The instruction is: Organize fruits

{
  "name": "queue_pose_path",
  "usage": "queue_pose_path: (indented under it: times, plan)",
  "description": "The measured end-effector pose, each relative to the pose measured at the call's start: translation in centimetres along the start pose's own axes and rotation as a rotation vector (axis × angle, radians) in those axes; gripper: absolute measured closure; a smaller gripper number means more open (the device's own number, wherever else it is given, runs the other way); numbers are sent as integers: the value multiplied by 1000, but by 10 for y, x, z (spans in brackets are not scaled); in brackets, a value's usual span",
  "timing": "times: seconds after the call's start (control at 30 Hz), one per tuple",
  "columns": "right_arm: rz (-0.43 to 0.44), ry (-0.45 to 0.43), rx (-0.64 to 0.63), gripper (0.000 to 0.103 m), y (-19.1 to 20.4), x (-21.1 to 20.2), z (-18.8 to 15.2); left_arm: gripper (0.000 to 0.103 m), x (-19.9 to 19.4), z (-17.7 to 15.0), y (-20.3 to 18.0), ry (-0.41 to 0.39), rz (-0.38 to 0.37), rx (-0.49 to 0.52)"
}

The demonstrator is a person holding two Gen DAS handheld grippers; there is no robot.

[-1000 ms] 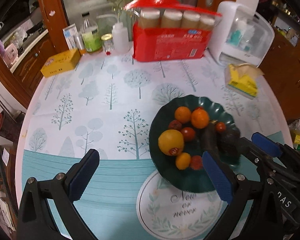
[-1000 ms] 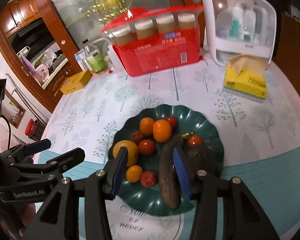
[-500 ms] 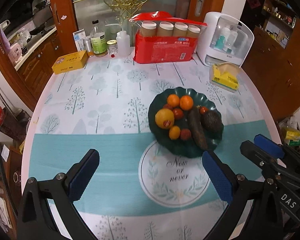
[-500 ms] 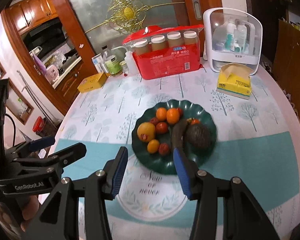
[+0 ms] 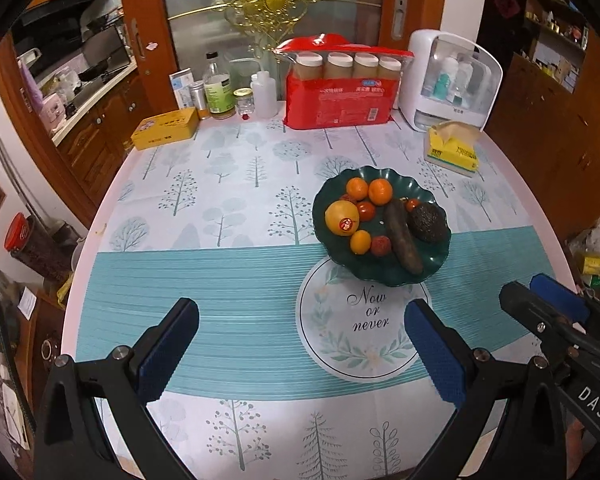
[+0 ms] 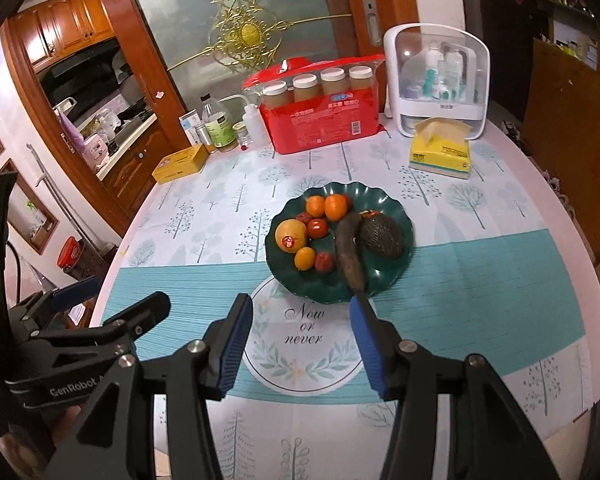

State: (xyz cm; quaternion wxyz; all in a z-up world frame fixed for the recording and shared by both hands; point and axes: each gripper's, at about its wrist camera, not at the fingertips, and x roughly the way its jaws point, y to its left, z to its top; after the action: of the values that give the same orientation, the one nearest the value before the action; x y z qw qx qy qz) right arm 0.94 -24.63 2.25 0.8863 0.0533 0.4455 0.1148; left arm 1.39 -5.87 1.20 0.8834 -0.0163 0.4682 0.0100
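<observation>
A dark green scalloped plate (image 5: 432, 264) (image 6: 396, 276) sits mid-table. It holds a yellow fruit with a red sticker (image 5: 341, 218) (image 6: 289, 236), small oranges (image 5: 380, 191) (image 6: 335, 207), small red fruits (image 5: 381, 245) (image 6: 325, 262), a long dark brown fruit (image 5: 402, 236) (image 6: 350, 254) and an avocado (image 5: 428, 222) (image 6: 382, 236). My left gripper (image 5: 300, 344) is open and empty, above the near table, short of the plate. My right gripper (image 6: 302, 340) is open and empty, near the plate's front edge. Each gripper shows in the other's view.
At the table's far edge stand a red pack of jars (image 5: 340, 88) (image 6: 320, 104), a white organizer box (image 5: 452, 80), a yellow tissue pack (image 5: 452, 148) (image 6: 440, 152), bottles (image 5: 216, 88) and a yellow tin (image 5: 166, 132). Wooden cabinets stand left.
Both grippers have pulled back and up from the plate. The right gripper, earlier around the long dark fruit, is now clear of it. The fruit stays on the plate.
</observation>
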Motion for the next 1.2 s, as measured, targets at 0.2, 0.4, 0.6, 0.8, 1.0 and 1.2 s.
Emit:
queue_pose_path:
  times: [0.2,0.4,0.6,0.8,1.0,1.2]
  plan:
    - [-11,-1,-40,52,13,-5,-10,1,-5,-9,-1,-13,-1,1]
    - [-19,-11,-59,52,18,-9,-13,1,-5,-11,1,-10,-1,-7]
    - [-17,-10,-65,52,20,-9,-14,1,-6,-11,2,-24,9,-11]
    - [-15,-14,-78,52,22,-9,-12,1,-5,-11,4,-25,12,-16]
    - [-14,-9,-84,52,23,-6,-11,1,-3,-10,5,-20,14,-25]
    - [-11,-4,-88,52,24,-3,-12,1,-1,-11,5,-15,16,-29]
